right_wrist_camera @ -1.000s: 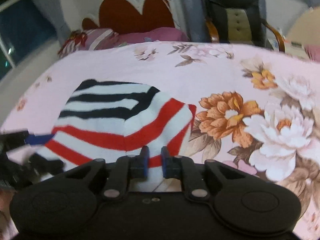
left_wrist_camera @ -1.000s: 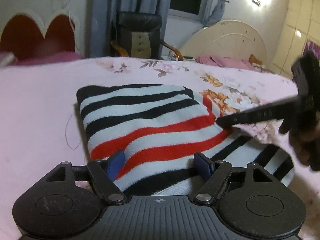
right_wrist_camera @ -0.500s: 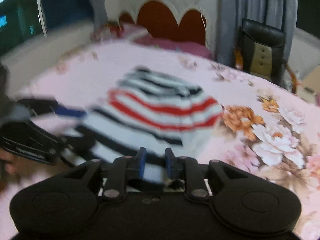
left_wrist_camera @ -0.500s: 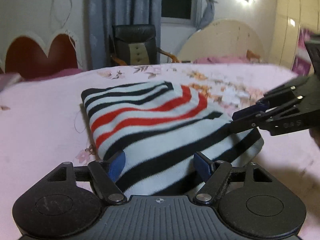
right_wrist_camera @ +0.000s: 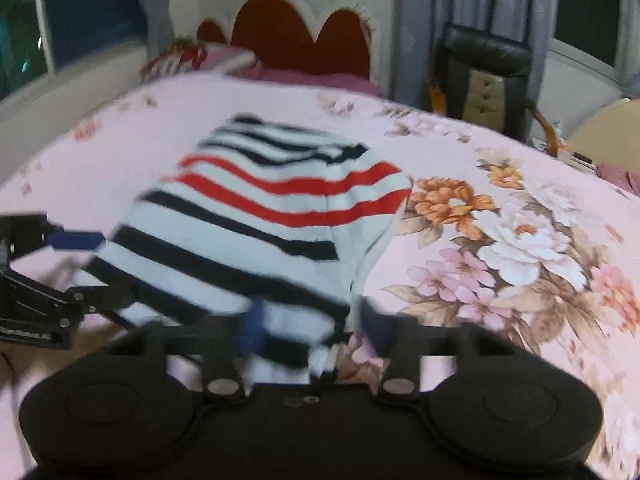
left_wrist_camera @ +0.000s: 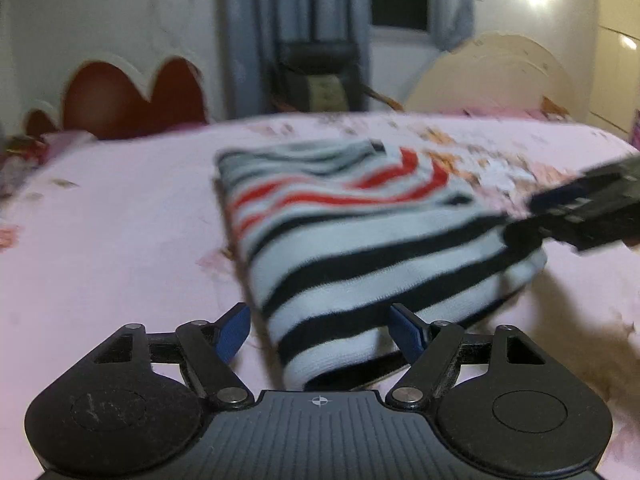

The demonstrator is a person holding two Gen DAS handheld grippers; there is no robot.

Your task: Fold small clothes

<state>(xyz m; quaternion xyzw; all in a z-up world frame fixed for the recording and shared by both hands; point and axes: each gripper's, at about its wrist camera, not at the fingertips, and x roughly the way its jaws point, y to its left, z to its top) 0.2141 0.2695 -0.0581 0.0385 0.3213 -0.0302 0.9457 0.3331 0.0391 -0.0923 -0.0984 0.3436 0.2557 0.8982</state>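
A striped garment (left_wrist_camera: 360,240), white with black and red bands, lies folded on the pink floral bedspread (left_wrist_camera: 120,240). My left gripper (left_wrist_camera: 320,332) is at its near corner. Its jaws are opening wide, and the cloth lies between the blue pads (left_wrist_camera: 234,332) without being pinched. In the right wrist view the same garment (right_wrist_camera: 260,216) spreads ahead of my right gripper (right_wrist_camera: 312,328). That gripper's jaws are opening too, blurred, with the near hem loose between them. The right gripper (left_wrist_camera: 580,208) shows at the garment's right edge, and the left gripper (right_wrist_camera: 100,268) at its left edge.
A headboard with red heart-shaped panels (right_wrist_camera: 296,36) stands at the far end of the bed. A black chair (right_wrist_camera: 484,76) and grey curtains (left_wrist_camera: 296,32) are behind it. Pillows or bedding (right_wrist_camera: 176,60) lie near the headboard. A cream bed end (left_wrist_camera: 492,76) rises at the back right.
The right gripper's jaws, shut on the hem before, have spread apart. The left jaws stand wider. Both grippers have drawn back, and the black-striped half of the garment now lies nearest.
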